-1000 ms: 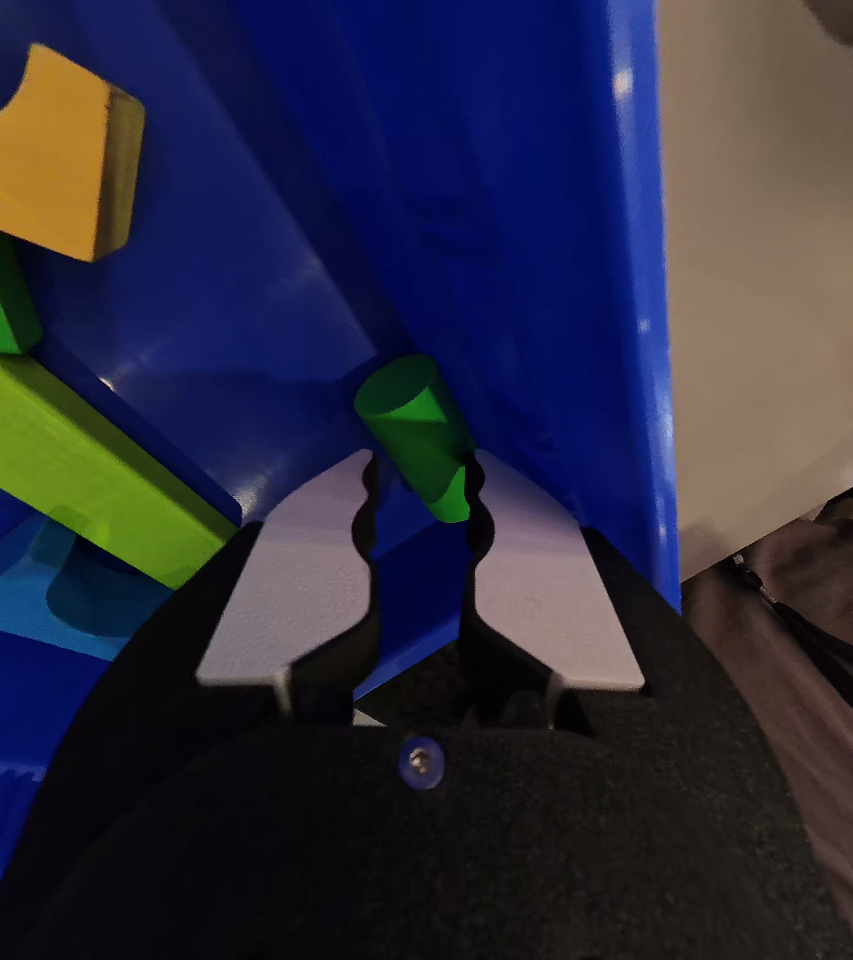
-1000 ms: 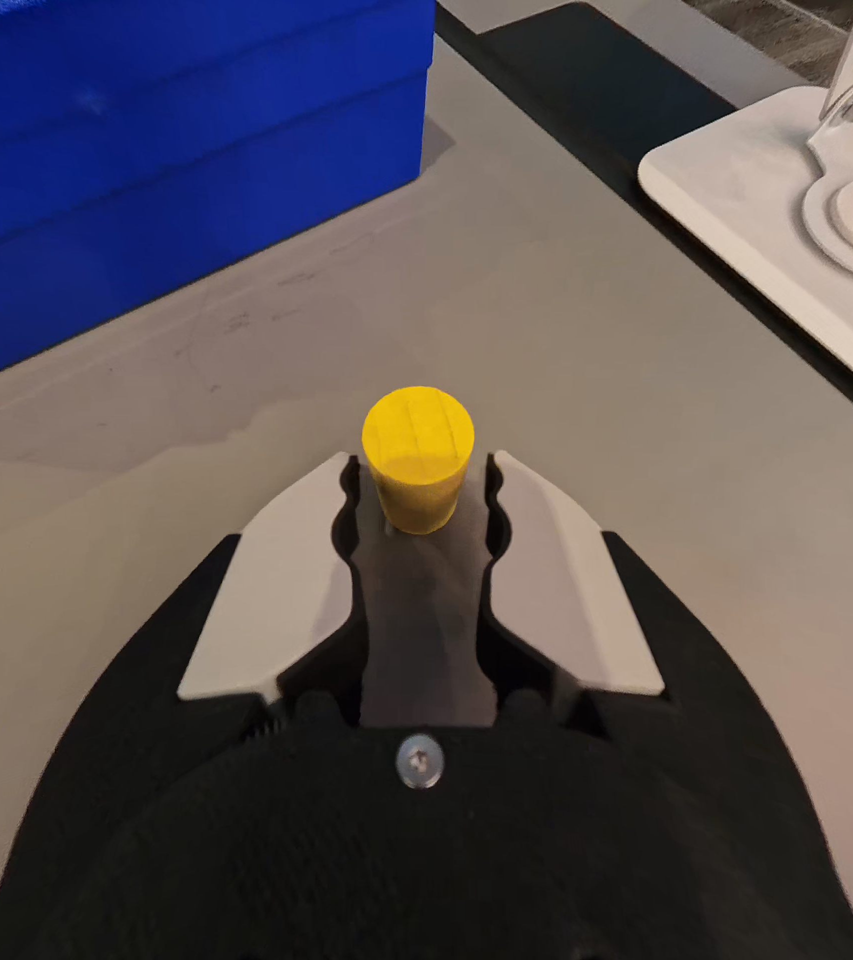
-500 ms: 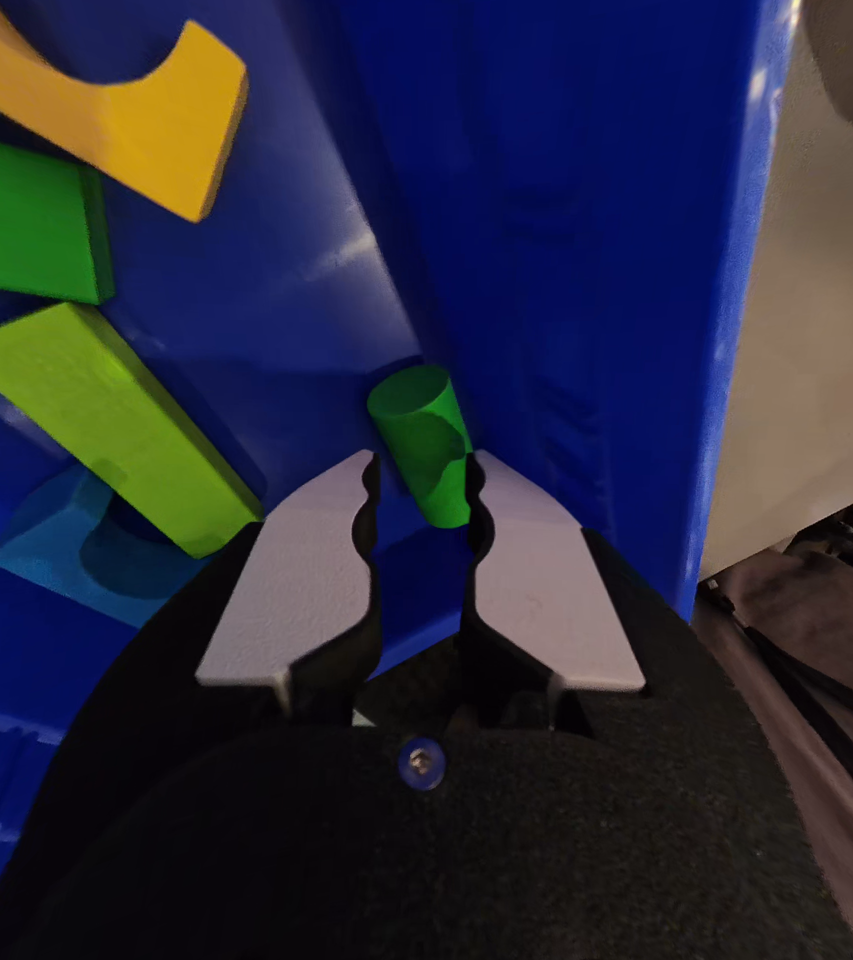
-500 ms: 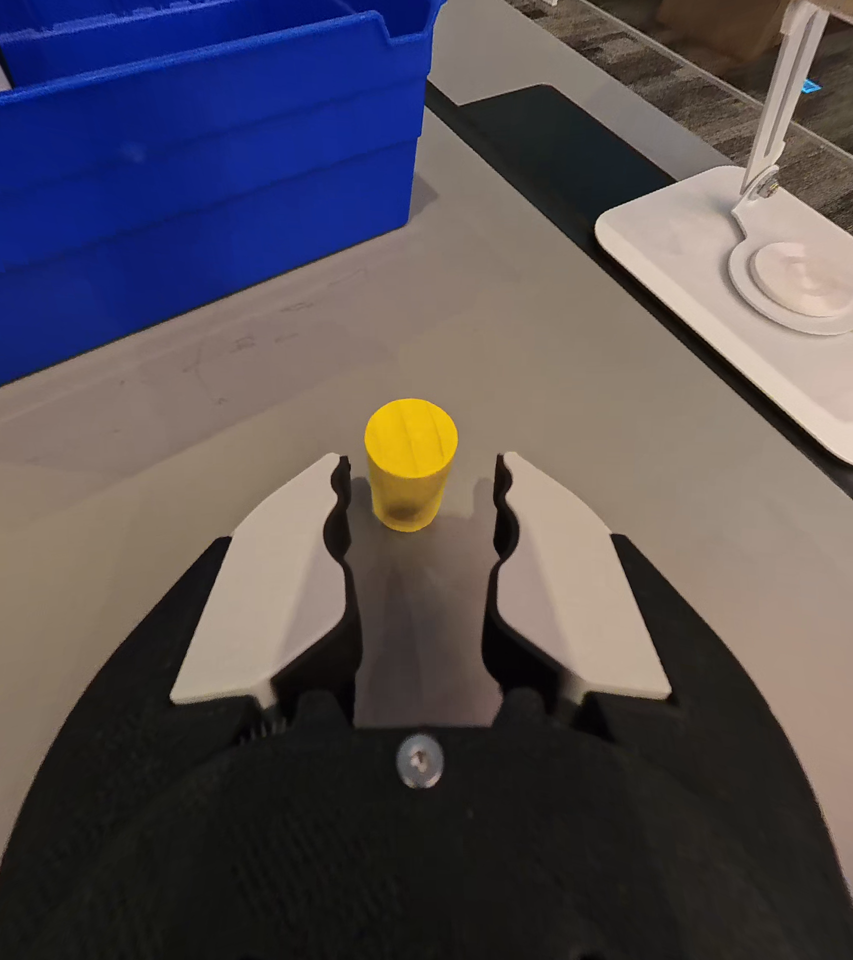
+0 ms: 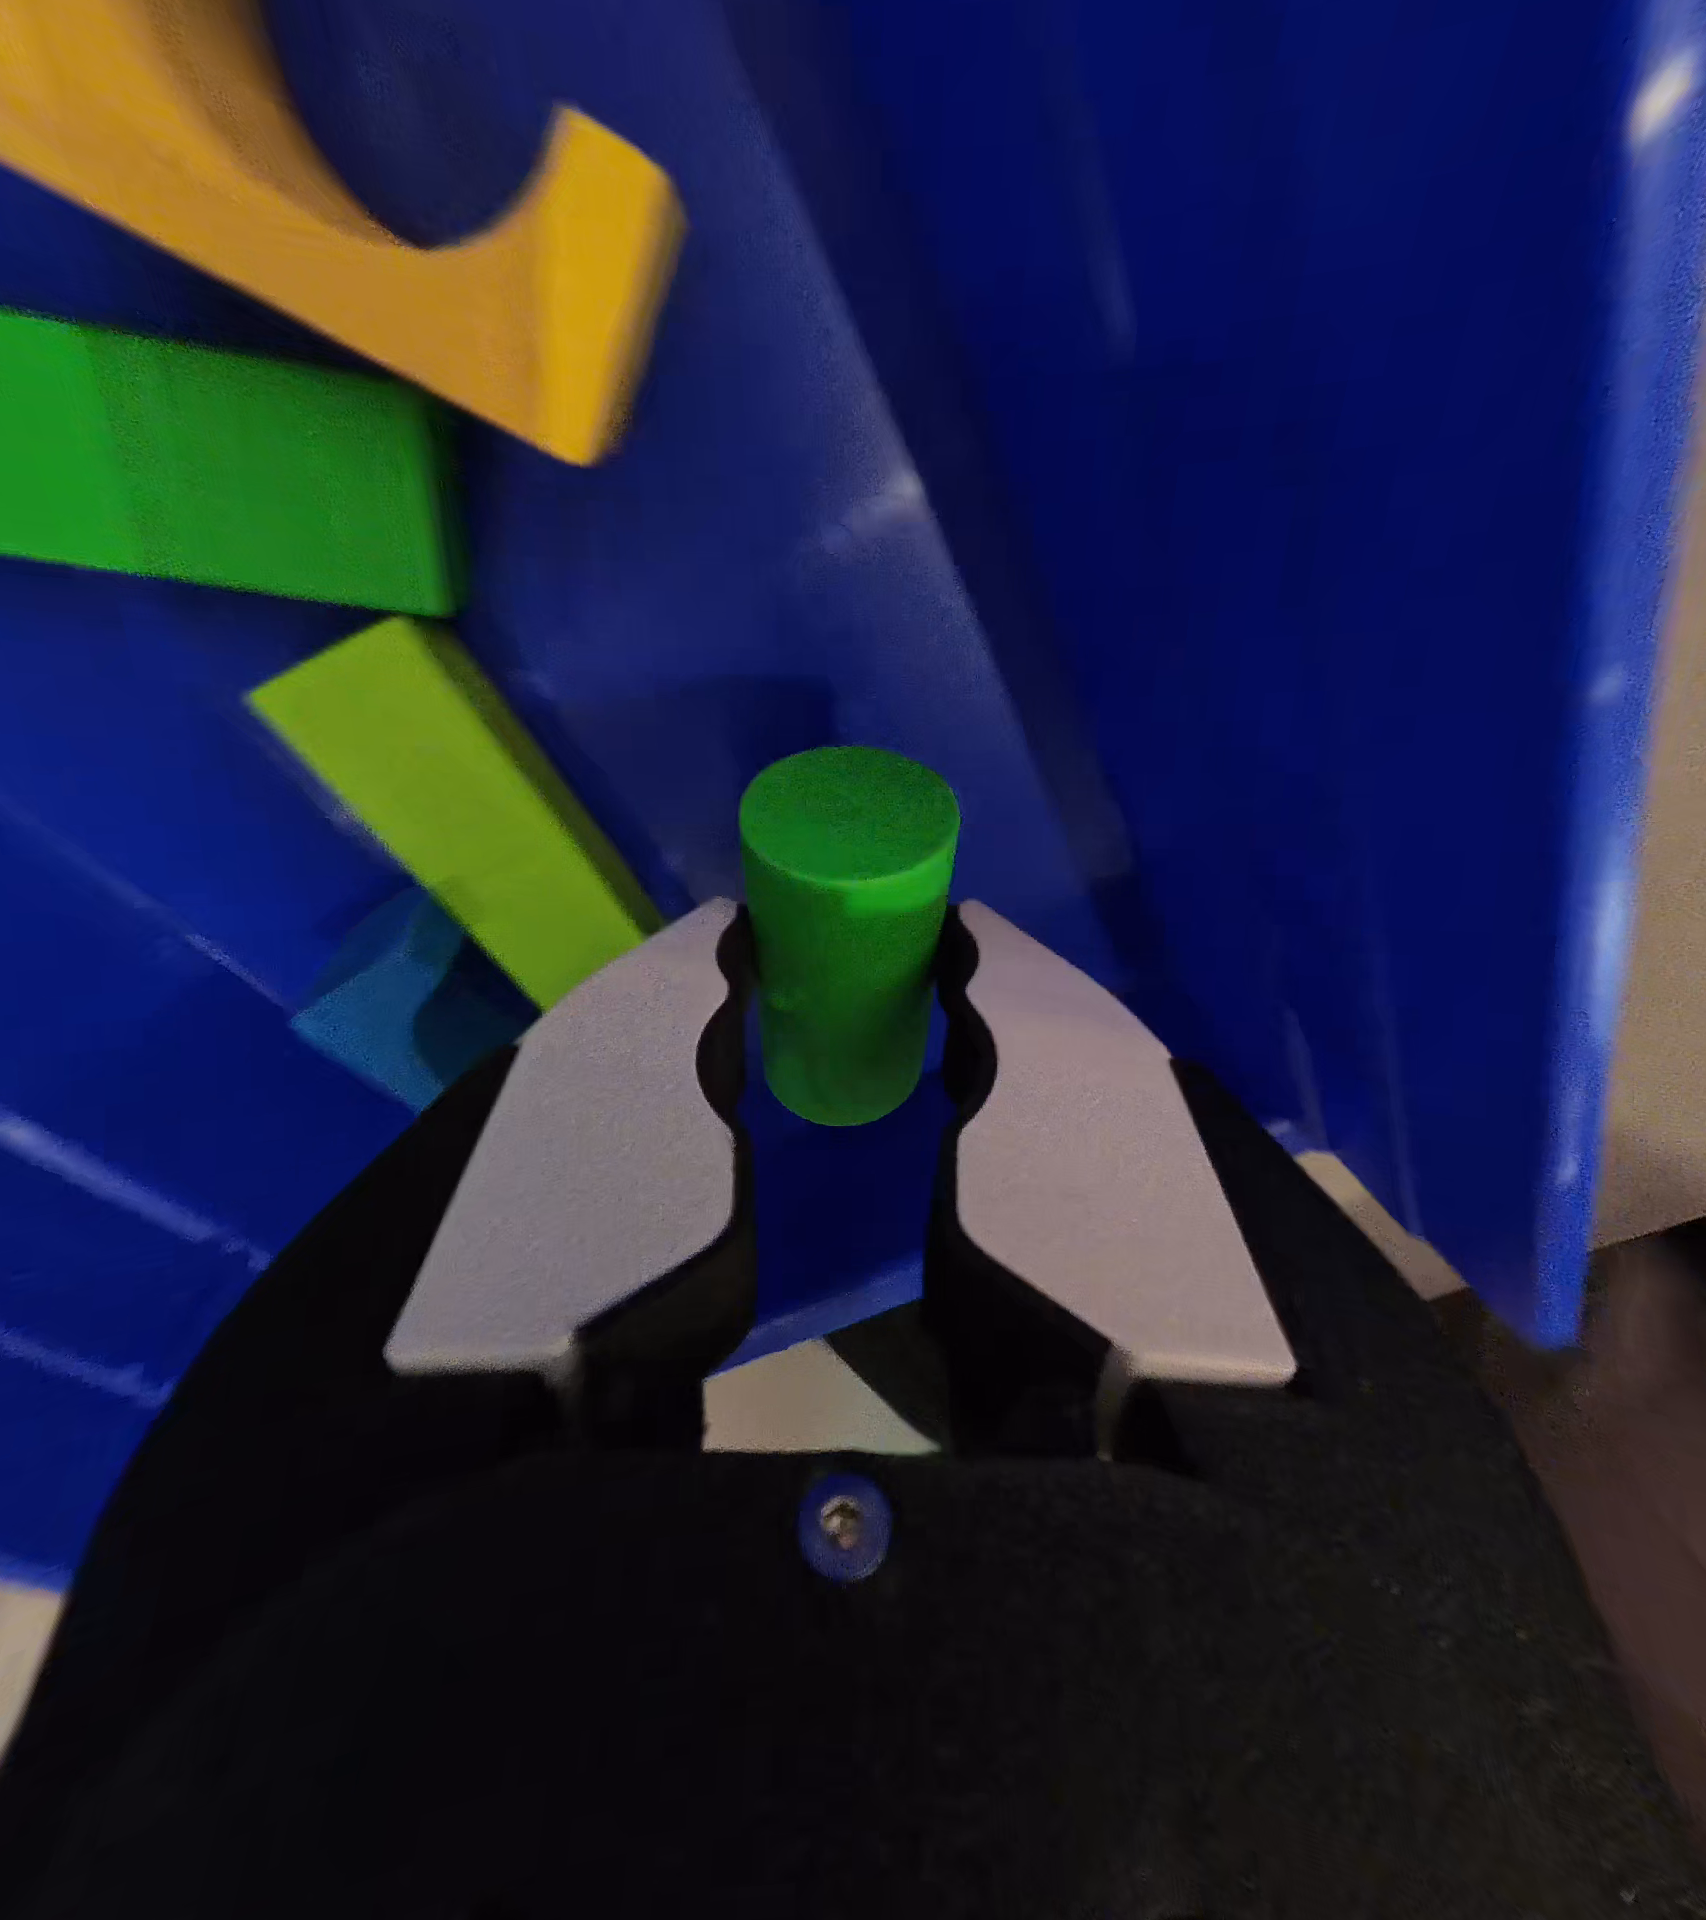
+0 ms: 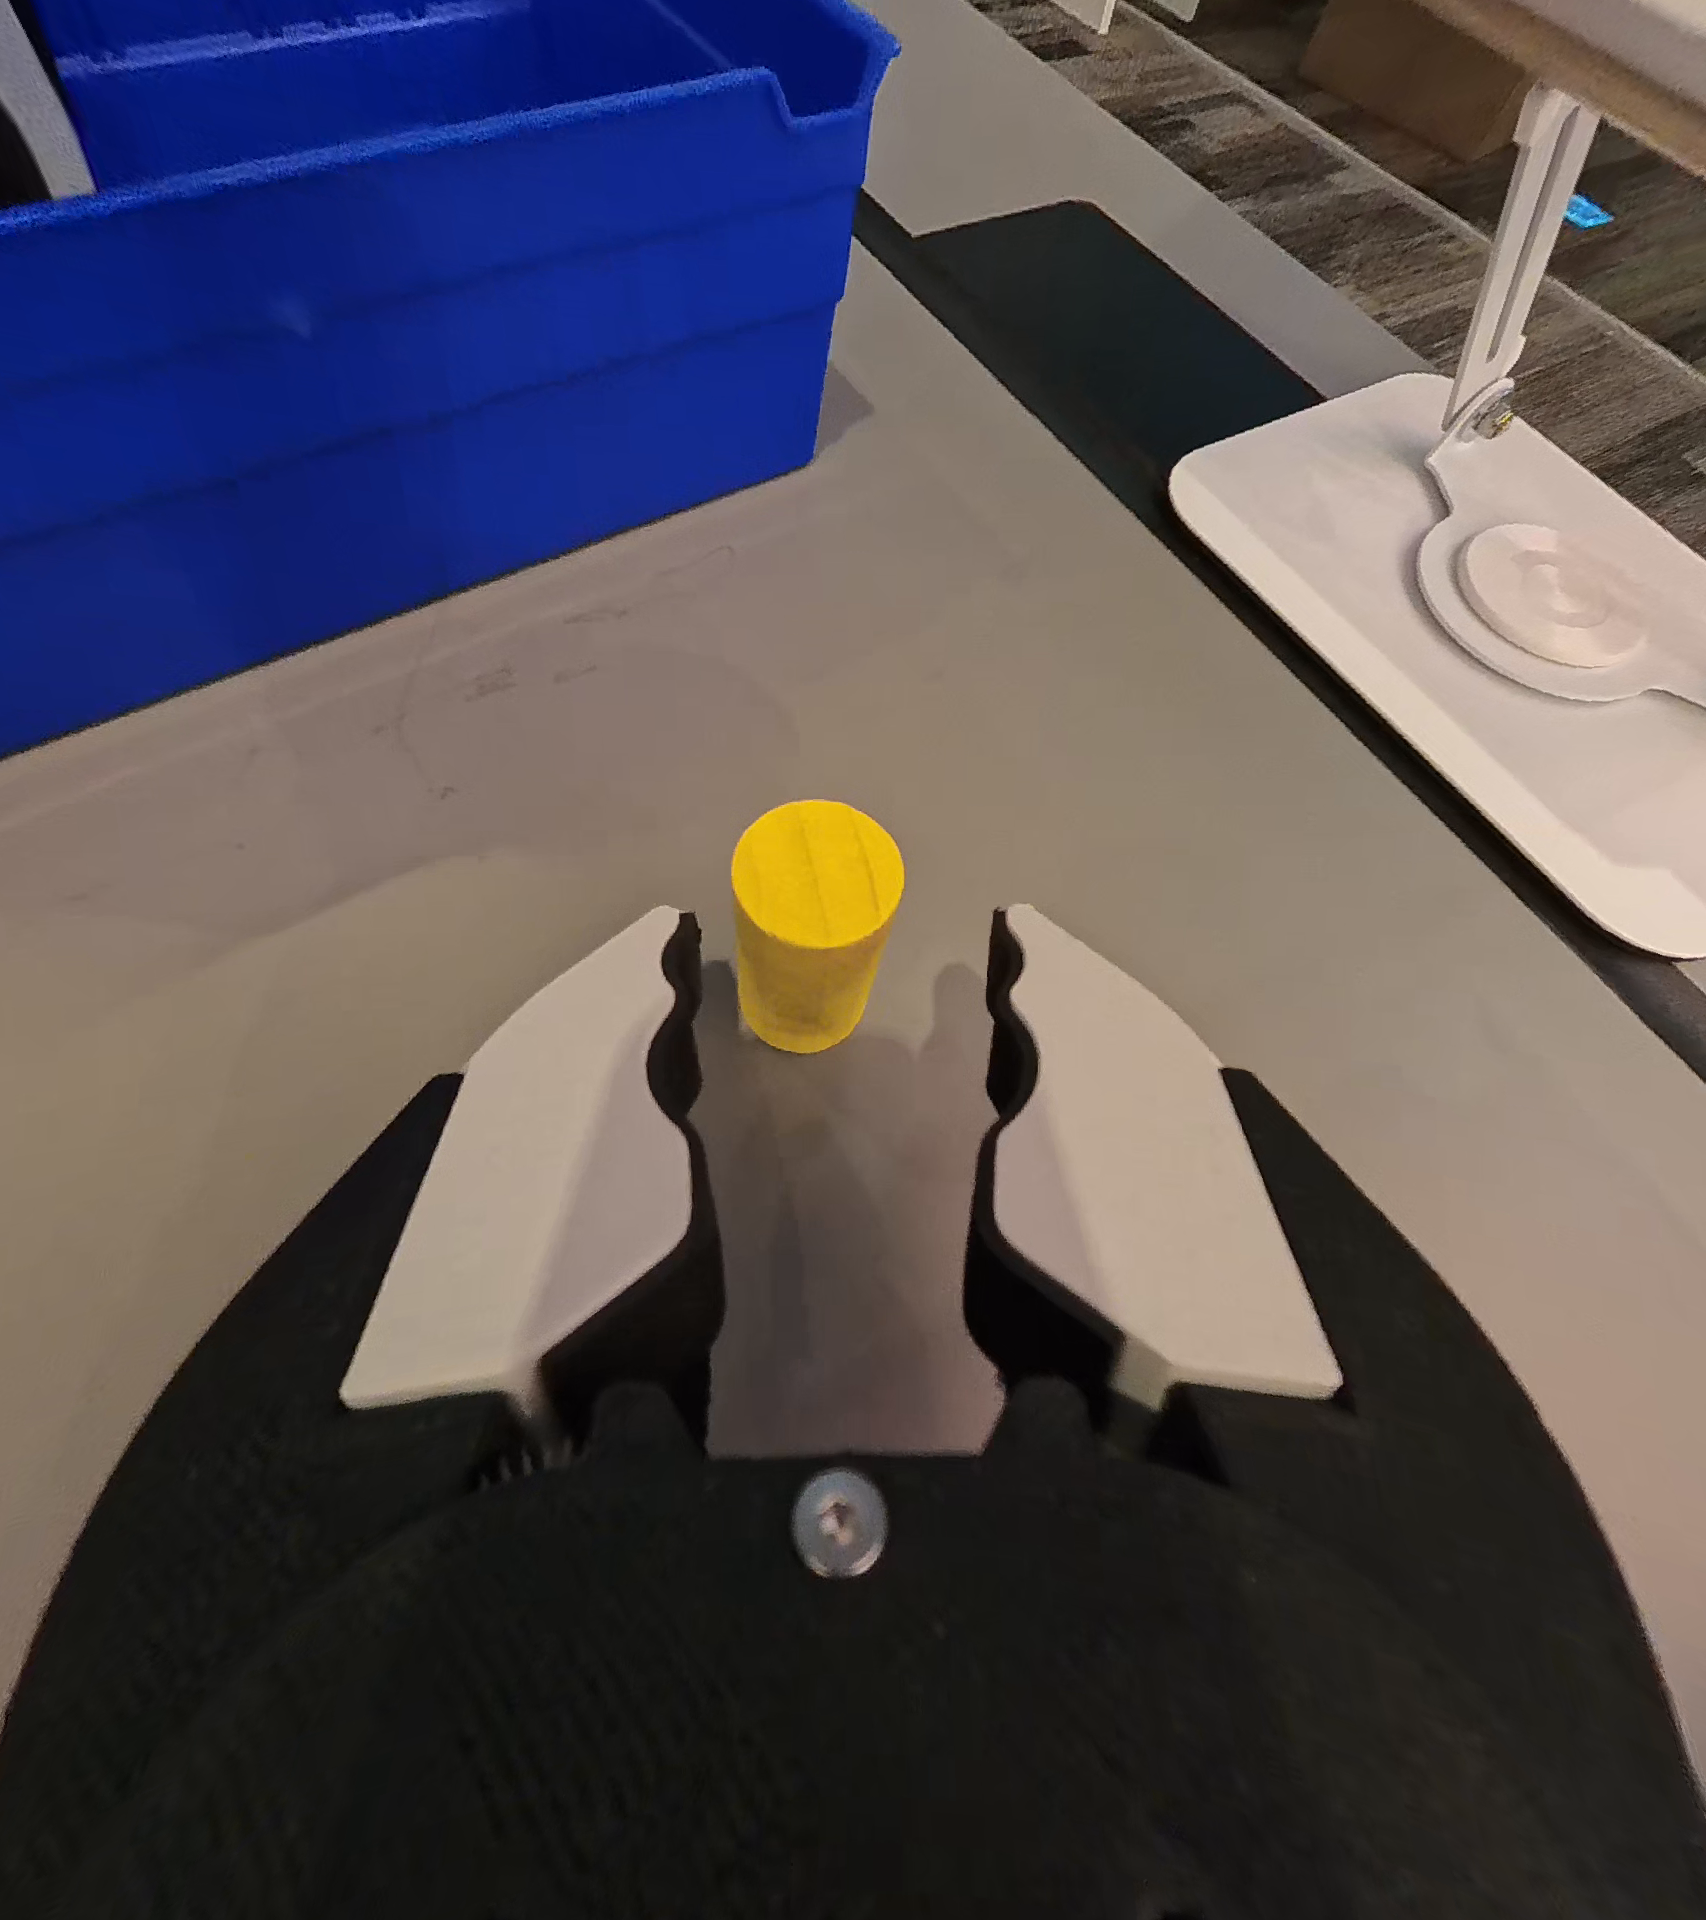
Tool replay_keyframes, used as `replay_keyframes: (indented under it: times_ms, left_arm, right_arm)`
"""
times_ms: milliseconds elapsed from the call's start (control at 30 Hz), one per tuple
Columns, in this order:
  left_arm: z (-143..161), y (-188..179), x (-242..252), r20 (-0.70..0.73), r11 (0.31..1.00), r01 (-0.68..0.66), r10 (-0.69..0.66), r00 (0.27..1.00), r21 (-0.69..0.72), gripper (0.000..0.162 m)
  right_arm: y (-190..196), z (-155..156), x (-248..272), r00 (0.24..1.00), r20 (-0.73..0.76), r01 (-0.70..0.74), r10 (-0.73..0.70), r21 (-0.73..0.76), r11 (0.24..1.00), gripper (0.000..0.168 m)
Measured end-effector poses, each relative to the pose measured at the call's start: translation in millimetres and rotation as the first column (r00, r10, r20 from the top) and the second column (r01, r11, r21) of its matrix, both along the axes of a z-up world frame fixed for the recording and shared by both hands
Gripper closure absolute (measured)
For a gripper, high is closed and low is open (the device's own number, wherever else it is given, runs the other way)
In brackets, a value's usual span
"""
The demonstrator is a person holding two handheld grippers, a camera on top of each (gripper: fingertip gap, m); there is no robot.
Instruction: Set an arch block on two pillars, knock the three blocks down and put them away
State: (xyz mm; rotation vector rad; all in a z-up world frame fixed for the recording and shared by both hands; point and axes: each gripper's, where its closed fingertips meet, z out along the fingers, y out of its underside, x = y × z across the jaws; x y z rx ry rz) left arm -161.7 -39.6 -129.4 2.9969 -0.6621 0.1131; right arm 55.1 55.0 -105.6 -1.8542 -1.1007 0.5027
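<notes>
- Left gripper: black textured body, two pale grey fingers with wavy black inner pads, one silver screw at centre.
- Right gripper: same black body, grey fingers, silver screw.

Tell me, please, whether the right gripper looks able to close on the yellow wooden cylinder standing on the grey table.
Probably yes. The right gripper has its jaws open, and the yellow wooden cylinder stands upright just ahead, nearer the left jaw. Nothing on the grey table lies between; a small shift left would centre it.
</notes>
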Motion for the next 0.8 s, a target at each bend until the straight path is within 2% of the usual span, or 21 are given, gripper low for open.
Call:
replay_keyframes:
  times_ms: [100,167,200,267,367,400,433,567,800]
  left_arm:
    - [43,14,-2,0.167,0.981,-0.057,0.026,0.986,0.185,0.127]
    - [81,24,11,0.295,0.936,-0.069,-0.038,0.955,0.345,0.127]
    - [102,28,24,0.353,0.901,-0.054,-0.113,0.929,0.431,0.128]
    - [143,30,65,0.441,0.804,-0.005,-0.321,0.838,0.594,0.127]
    - [192,14,139,0.523,0.667,0.026,-0.607,0.598,0.744,0.128]
    - [194,4,158,0.519,0.649,0.07,-0.664,0.538,0.758,0.128]
    - [191,-4,171,0.493,0.631,0.126,-0.7,0.516,0.765,0.128]
    - [163,-5,191,0.33,0.571,0.275,-0.734,0.594,0.774,0.128]
    - [160,-22,215,0.331,0.547,0.324,-0.781,0.529,0.772,0.128]
  right_arm:
    - [4,14,4,1.0,-0.017,0.026,-0.025,0.066,0.997,0.114]
    - [2,40,5,0.997,-0.077,0.04,-0.028,0.153,0.987,0.114]
    - [-4,57,3,0.993,-0.12,0.029,-0.006,0.196,0.98,0.114]
    - [-25,91,-6,0.973,-0.214,-0.027,0.085,0.257,0.966,0.115]
    - [-75,124,-28,0.883,-0.355,-0.244,0.308,0.214,0.946,0.115]
    - [-88,132,-31,0.843,-0.404,-0.305,0.354,0.182,0.935,0.115]
    - [-96,142,-31,0.808,-0.458,-0.333,0.371,0.165,0.929,0.115]
    - [-107,177,-15,0.689,-0.629,-0.336,0.36,0.163,0.928,0.118]
    - [-111,164,-17,0.699,-0.602,-0.397,0.386,0.122,0.91,0.124]
